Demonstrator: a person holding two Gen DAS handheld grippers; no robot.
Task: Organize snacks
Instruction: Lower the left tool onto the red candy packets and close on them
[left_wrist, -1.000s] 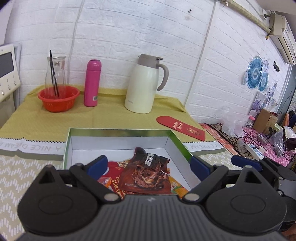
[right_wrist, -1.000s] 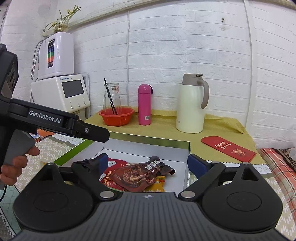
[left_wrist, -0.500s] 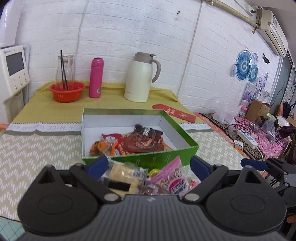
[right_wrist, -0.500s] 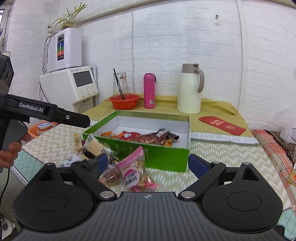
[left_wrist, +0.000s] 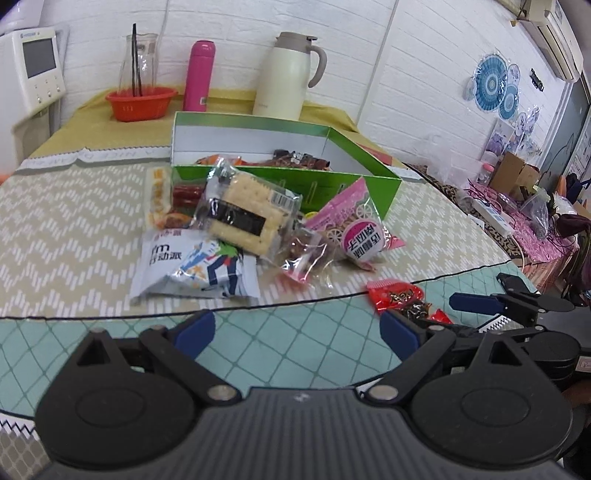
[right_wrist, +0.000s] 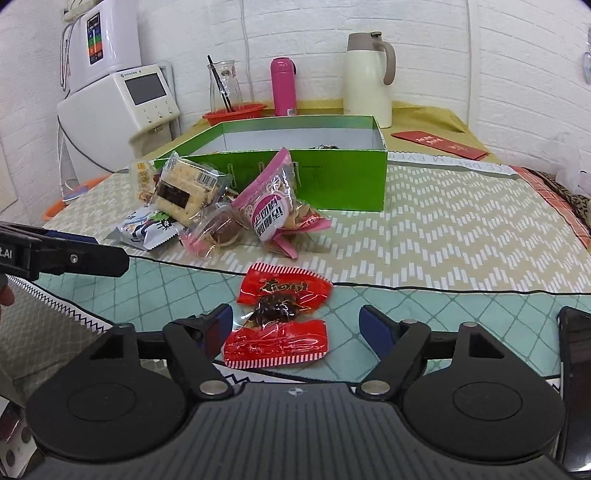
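Two tools in view, both with blue pads spread apart and gripping nothing. Right tool (right_wrist: 295, 326) sits low at bottom centre of the right wrist view, hovering over a red snack packet (right_wrist: 279, 319) that lies flat on the counter (right_wrist: 461, 236) between its pads; contact with the pads cannot be told. Left tool (left_wrist: 297, 328) at bottom centre of the left wrist view is over bare teal-checked cloth, with the same red packet just beside its right pad, at lower right of that frame. Part of a hand (right_wrist: 5, 295) shows at the left edge of the right wrist view.

Mid frame: loose pile of snacks on the chevron cloth, touching and overlapping. White-blue pouch (left_wrist: 194, 264) nearest, cracker pack (left_wrist: 245, 210) leaning over it, clear-wrapped brown sweet (left_wrist: 306, 254) beside, pink pouch (left_wrist: 354, 225) tilted to the right, yellow-orange packet (left_wrist: 159, 195) at the pile's left. Pile sits just in front of the green box (right_wrist: 332, 173).

Green box is open, white inside, a few dark and orange packets visible in it in the left wrist view.

Far, upper frame: orange bowl (left_wrist: 140, 103) with a glass carafe, pink bottle (left_wrist: 199, 75), cream thermos jug (left_wrist: 286, 74), red envelope (right_wrist: 439, 144), all against the white brick wall.
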